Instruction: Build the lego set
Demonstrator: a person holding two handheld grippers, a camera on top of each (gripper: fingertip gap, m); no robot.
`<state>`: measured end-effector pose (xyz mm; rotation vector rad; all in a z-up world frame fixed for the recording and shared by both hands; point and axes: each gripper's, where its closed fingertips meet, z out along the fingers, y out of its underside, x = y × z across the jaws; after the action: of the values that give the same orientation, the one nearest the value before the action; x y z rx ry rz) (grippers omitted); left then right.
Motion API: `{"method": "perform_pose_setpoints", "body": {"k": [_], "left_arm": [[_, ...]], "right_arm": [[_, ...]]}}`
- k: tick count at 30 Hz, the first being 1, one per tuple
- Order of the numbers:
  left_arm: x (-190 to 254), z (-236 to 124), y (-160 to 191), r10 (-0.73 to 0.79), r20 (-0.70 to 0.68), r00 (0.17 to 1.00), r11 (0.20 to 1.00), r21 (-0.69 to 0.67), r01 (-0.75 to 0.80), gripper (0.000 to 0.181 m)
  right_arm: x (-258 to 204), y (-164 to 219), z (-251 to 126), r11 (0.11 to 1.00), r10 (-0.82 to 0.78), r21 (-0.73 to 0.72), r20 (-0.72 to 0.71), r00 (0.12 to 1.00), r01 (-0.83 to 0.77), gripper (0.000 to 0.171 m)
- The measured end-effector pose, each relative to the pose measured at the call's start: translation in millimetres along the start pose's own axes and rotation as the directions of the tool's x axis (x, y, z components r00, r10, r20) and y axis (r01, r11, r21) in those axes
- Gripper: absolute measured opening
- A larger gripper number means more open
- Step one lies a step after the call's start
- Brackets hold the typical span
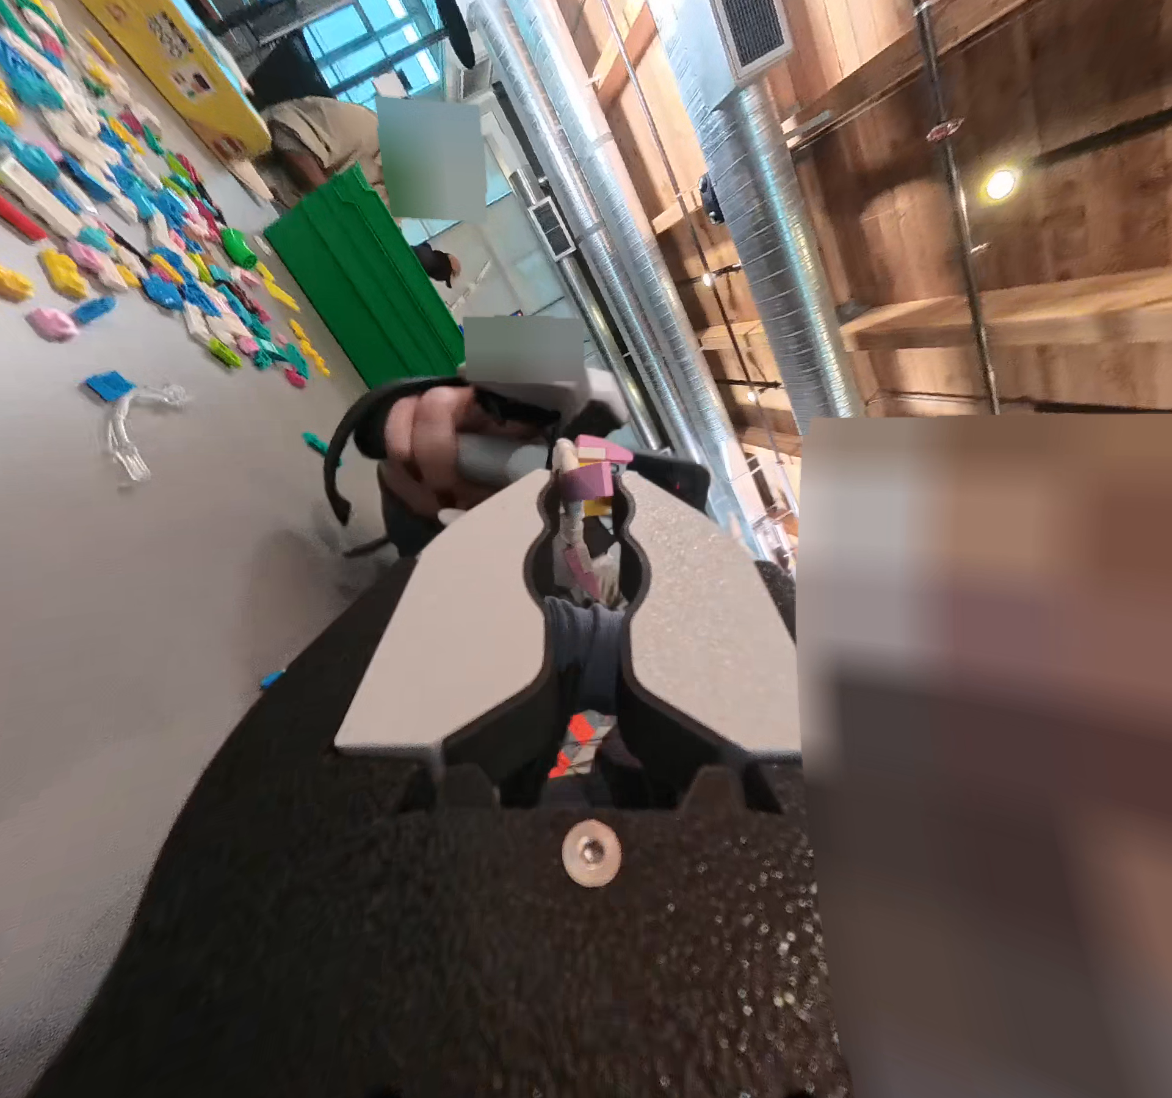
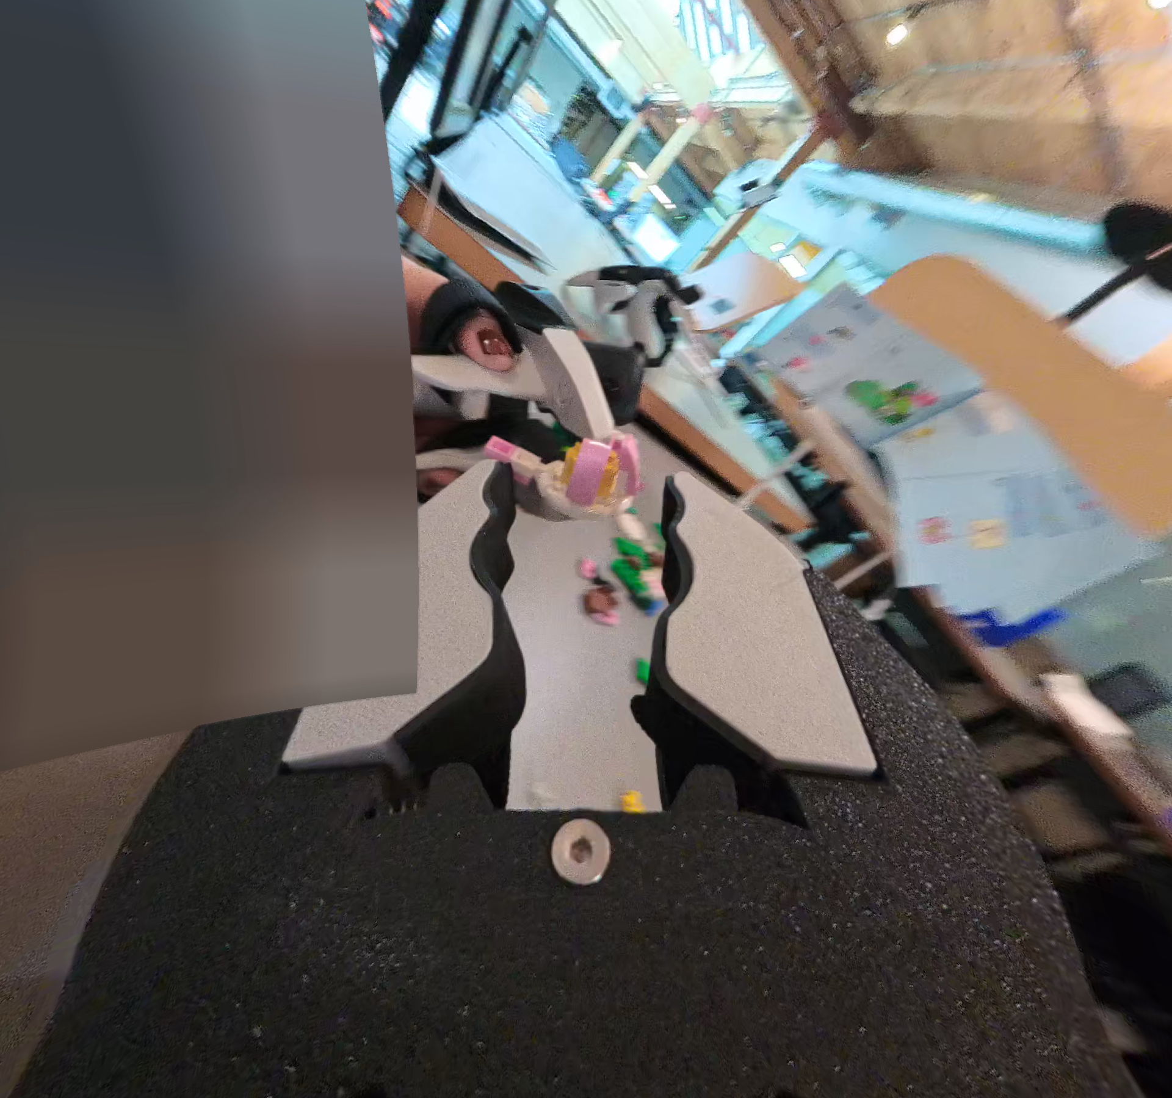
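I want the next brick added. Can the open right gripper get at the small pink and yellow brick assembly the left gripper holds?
Probably yes: the right gripper is open, the pink and yellow brick assembly sits just beyond its fingertips, nothing between.

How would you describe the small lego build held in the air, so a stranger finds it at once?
Find the left gripper raised above the grey table. Pinched at its fingers' tips is the small build: pink, white and yellow, the only lego off the table.

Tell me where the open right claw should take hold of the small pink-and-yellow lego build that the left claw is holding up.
Probably grip the pink-and-yellow lego build by its free pink end, coming from the side opposite the left claw, which pinches its other part. The right claw stands open just short of it, so the protruding pink pieces look easiest to reach.
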<state>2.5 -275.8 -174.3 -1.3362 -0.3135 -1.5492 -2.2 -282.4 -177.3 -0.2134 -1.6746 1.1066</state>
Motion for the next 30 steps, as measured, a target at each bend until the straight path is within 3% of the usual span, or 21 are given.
{"method": "perform_pose_setpoints", "body": {"k": [3,7,11,14,17,23,28,30], "left_arm": [[-5.4,-1.8,-3.3,-0.054,0.020,0.998,0.998,0.033,0.053,0.015],[-5.5,-6.1,-12.7,-0.136,-0.024,0.990,0.985,0.107,0.138,0.015],[-7.5,-5.7,-12.2,-0.158,-0.025,0.987,0.980,0.115,0.160,0.015],[-8.3,-4.2,-12.3,-0.162,-0.020,0.987,0.979,0.125,0.163,0.015],[-7.4,-3.8,-12.9,-0.174,-0.032,0.984,0.975,0.133,0.176,0.015],[-4.6,-2.8,-14.5,-0.161,-0.030,0.986,0.975,0.148,0.164,0.016],[4.0,-3.8,-19.2,-0.038,-0.007,0.999,0.988,0.151,0.039,0.056],[8.0,-9.2,-26.7,0.038,0.027,0.999,0.983,0.179,-0.042,0.061]], "right_arm": [[7.4,-0.8,-4.9,0.942,-0.333,-0.080,-0.138,0.933,0.325,0.038],[-5.1,7.2,0.1,0.658,-0.748,-0.246,-0.107,0.655,0.711,0.024],[-4.9,13.4,8.5,0.494,-0.863,-0.345,-0.081,0.499,0.798,0.015],[-4.9,13.7,9.2,0.449,-0.887,-0.366,-0.071,0.456,0.815,0.004],[-3.5,13.0,9.4,0.408,-0.907,-0.388,-0.070,0.415,0.826,0.004],[-0.5,10.8,9.9,0.388,-0.916,-0.420,-0.077,0.394,0.820,0.003],[1.9,9.2,5.7,0.519,-0.847,-0.383,-0.108,0.521,0.764,0.002],[4.6,10.0,4.5,0.602,-0.788,-0.363,-0.125,0.603,0.711,0.001]]}}
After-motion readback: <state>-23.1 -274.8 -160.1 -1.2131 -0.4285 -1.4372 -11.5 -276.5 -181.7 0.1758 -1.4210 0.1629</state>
